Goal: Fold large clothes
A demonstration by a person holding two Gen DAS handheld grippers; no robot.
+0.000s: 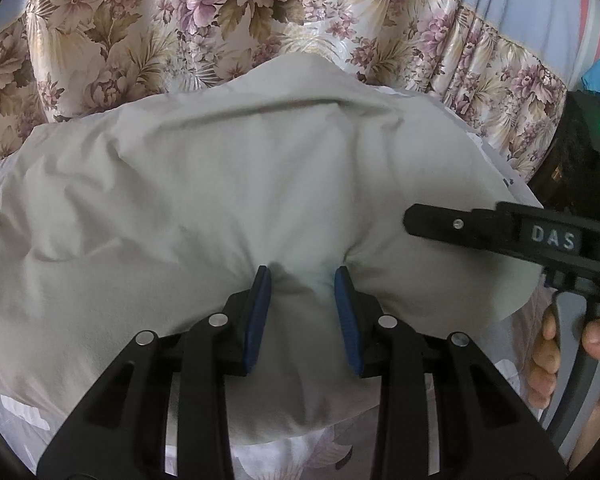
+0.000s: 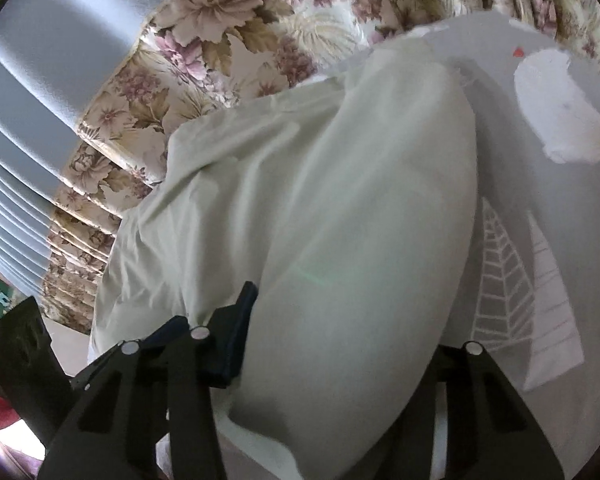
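A large pale grey-green garment (image 1: pixel 204 208) lies bunched on a bed. In the left wrist view my left gripper (image 1: pixel 302 276) pinches a puckered fold of it between its blue pads (image 1: pixel 260 312). My right gripper (image 1: pixel 460 224) reaches in from the right over the garment's right edge, with a person's hand (image 1: pixel 548 352) on its handle. In the right wrist view a thick fold of the garment (image 2: pixel 340 200) fills the right gripper (image 2: pixel 340 300). The left pad (image 2: pixel 240 328) presses on the cloth, and the other finger is hidden under it.
A floral curtain (image 1: pixel 228 12) hangs right behind the bed, with pale blue drapery (image 2: pixel 40 80) beside it. The grey bedsheet (image 2: pixel 540 240) with white leaf prints shows to the garment's right. A black object (image 2: pixel 20 360) stands at the lower left.
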